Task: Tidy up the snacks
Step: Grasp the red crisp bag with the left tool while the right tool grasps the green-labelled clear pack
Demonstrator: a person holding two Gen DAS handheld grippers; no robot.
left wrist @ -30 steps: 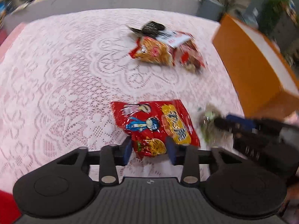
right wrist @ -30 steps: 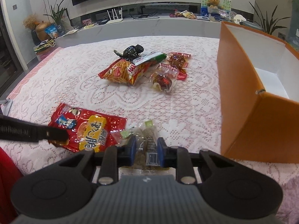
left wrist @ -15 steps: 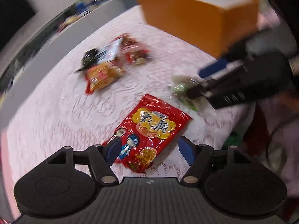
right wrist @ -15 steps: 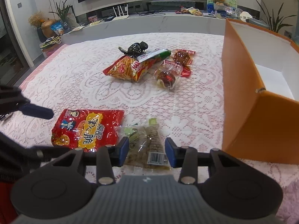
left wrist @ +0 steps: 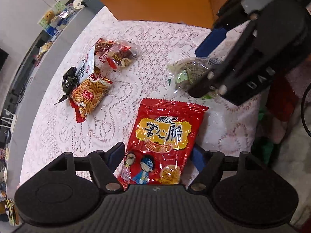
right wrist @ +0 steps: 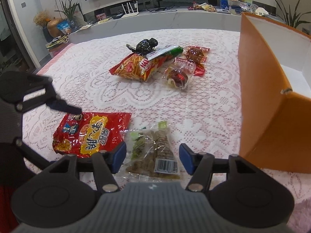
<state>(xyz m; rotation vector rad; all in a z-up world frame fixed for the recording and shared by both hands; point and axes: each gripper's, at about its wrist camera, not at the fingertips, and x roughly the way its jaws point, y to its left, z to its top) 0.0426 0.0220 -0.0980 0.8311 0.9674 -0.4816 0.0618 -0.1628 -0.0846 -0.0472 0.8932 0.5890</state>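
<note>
Two grippers hang over a desk (right wrist: 194, 104) covered with a white lace cloth. The left gripper (left wrist: 157, 155) has its jaws spreading apart, with the near end of a red snack bag (left wrist: 165, 137) lying flat between the blue pads; the pads stand clear of the bag on both sides, so nothing is held. The right gripper (right wrist: 152, 156) is likewise opening, and a clear packet of green-brown snacks (right wrist: 153, 153) with a barcode label lies on the cloth between its pads, which do not press on it. The red bag and the clear packet lie just beside each other near the front edge of the desk. Farther back, near the middle of the desk, sits a small heap: an orange bag of stick snacks (right wrist: 136, 68), a black wrapped item (right wrist: 145, 45), a green-and-white packet (right wrist: 167, 52) and a couple of clear red-printed packets (right wrist: 180, 73). An open orange box (right wrist: 262, 97) with a white inside stands at the right side of the desk, apart from all the snacks
</note>
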